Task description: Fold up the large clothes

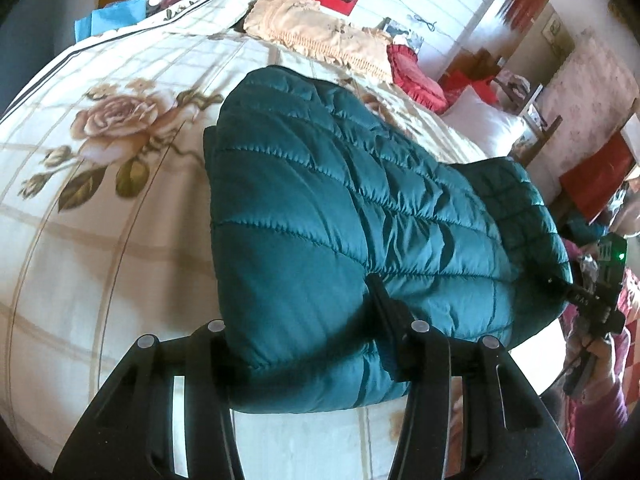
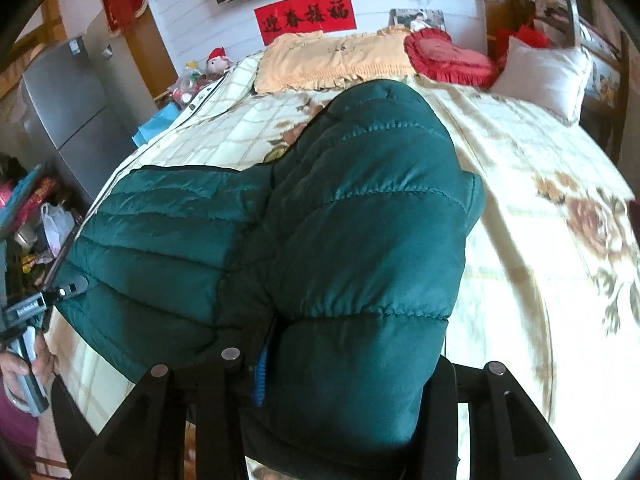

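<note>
A dark green quilted down jacket lies folded over itself on a bed with a cream rose-print cover. My left gripper is shut on the jacket's near edge, fabric bulging between its black fingers. In the right wrist view the jacket is lifted in a hump, and my right gripper is shut on its near end. The right gripper also shows at the far right of the left wrist view, pinching the jacket's other corner. The left gripper shows at the left edge of the right wrist view.
At the head of the bed lie a peach frilled pillow cover, a red heart cushion and a white pillow. A grey fridge and clutter stand left of the bed. A red banner hangs on the wall.
</note>
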A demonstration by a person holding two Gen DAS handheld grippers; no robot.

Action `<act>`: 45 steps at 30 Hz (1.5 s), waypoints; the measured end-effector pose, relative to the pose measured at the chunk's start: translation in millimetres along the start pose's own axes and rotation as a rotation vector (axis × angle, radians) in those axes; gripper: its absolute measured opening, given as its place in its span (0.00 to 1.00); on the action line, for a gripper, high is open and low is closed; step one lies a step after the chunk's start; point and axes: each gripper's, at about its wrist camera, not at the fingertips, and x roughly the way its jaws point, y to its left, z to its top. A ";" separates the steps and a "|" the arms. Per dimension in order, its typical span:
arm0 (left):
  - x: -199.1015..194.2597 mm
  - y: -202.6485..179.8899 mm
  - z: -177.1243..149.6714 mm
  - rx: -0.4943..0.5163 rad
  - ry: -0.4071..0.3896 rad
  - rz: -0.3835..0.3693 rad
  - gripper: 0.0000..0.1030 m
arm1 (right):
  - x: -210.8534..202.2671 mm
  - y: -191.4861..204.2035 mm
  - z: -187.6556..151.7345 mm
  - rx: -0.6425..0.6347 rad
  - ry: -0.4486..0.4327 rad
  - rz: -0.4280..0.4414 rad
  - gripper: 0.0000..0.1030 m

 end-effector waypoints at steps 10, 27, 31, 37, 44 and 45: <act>12.2 11.0 -20.7 -0.053 0.043 0.072 0.63 | 23.1 -24.5 -23.8 0.068 0.079 -0.103 0.82; -50.0 -32.4 -31.6 0.029 -0.110 0.230 0.63 | -63.3 25.5 -21.8 0.011 -0.123 -0.208 0.82; -50.0 -56.0 -37.8 0.056 -0.132 0.228 0.63 | -67.2 55.4 -35.1 -0.023 -0.151 -0.168 0.82; -41.4 -86.4 -48.1 0.112 -0.148 0.234 0.63 | -60.5 88.3 -48.8 -0.039 -0.184 -0.157 0.84; -33.4 -102.6 -54.9 0.126 -0.157 0.232 0.64 | -48.3 102.2 -57.0 -0.023 -0.178 -0.176 0.86; -32.3 -103.8 -55.6 0.124 -0.158 0.232 0.63 | -47.6 102.4 -57.4 -0.024 -0.178 -0.180 0.86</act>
